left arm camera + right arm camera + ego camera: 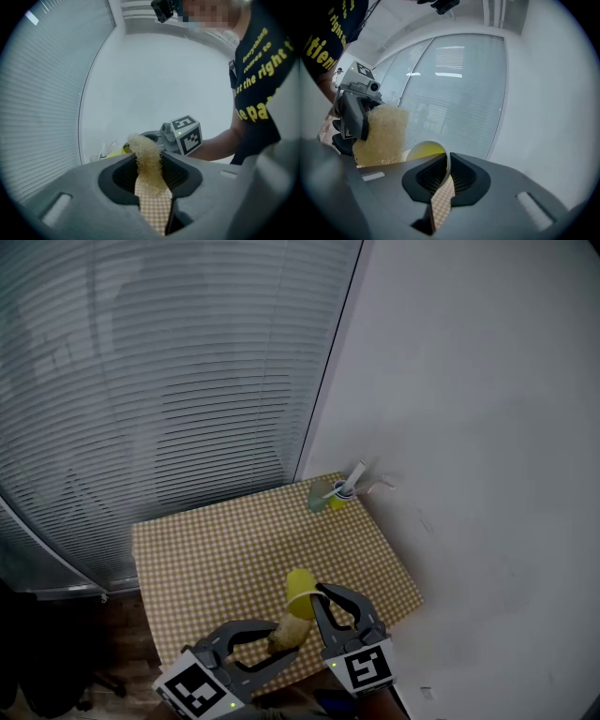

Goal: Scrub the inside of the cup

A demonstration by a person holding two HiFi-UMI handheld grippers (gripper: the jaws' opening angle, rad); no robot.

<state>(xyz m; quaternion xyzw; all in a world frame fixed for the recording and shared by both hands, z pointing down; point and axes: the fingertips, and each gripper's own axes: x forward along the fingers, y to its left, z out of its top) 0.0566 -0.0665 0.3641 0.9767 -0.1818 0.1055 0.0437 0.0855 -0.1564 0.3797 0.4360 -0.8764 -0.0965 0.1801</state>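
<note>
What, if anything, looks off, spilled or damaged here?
Nothing stands out. The right gripper pinches the rim of the cup. The left gripper holds the sponge next to it. Both are above the cloth, which lies flat with no spill visible.

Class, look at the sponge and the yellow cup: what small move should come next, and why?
Probably ease the sponge in the left claw into the cup mouth. The right claw pinches the cup's rim, and the sponge sits just outside the cup, not yet inside.
</note>
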